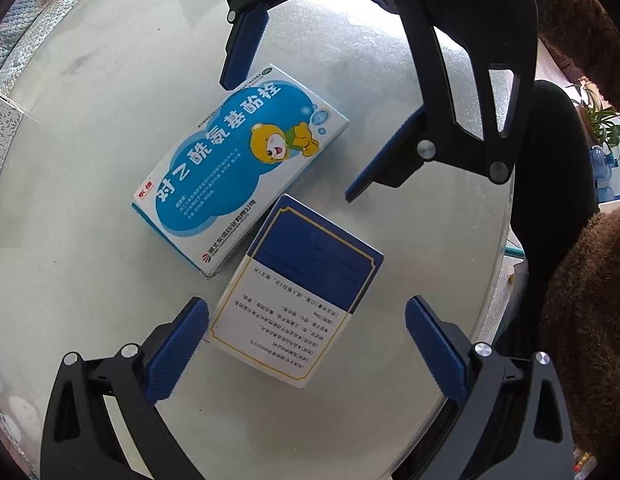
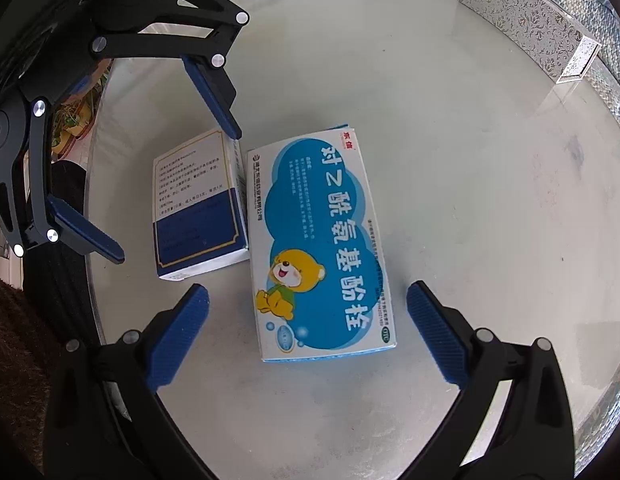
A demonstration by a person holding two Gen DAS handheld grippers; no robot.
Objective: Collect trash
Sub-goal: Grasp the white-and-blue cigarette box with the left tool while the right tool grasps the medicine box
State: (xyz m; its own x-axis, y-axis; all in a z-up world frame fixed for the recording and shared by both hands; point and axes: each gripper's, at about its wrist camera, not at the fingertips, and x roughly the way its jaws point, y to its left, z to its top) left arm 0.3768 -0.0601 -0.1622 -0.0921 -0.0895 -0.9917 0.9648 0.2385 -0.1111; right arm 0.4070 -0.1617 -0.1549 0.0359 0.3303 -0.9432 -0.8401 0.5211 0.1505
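Note:
Two medicine boxes lie flat and touching on a round frosted glass table (image 1: 90, 120). One is a light blue box with a cartoon bear (image 1: 242, 168), also in the right wrist view (image 2: 321, 248). The other is a dark blue and white box with small print (image 1: 298, 300), also in the right wrist view (image 2: 198, 208). My left gripper (image 1: 306, 308) is open, its jaws on either side of the dark blue box. My right gripper (image 2: 308, 292) is open, its jaws on either side of the bear box; it shows in the left wrist view (image 1: 286, 140).
A silver patterned box (image 2: 549, 40) stands at the table's far edge. A brown fuzzy sleeve (image 1: 589, 320) and a dark chair (image 1: 557, 180) are beside the table. A potted plant (image 1: 601, 124) stands beyond it.

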